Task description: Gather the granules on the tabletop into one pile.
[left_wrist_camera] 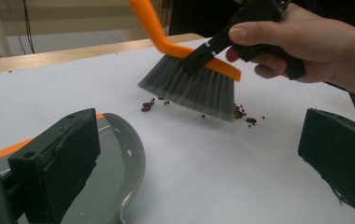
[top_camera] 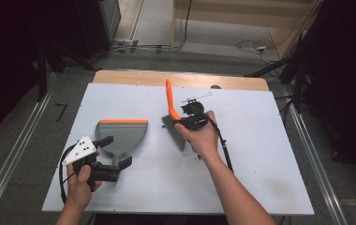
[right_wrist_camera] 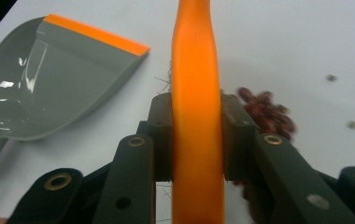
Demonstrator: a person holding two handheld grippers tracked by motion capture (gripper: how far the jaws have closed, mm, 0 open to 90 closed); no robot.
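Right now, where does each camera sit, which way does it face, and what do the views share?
High view: above the person's side, looking forward and down on the white table; both forearms, left tool over the dustpan, right tool on the brush.
Left gripper view: rides the left tool, low, facing the brush, the right hand and the scattered beans.
Right gripper view: rides the right tool, looking along the brush handle toward the dustpan.
All three share brush and dustpan.
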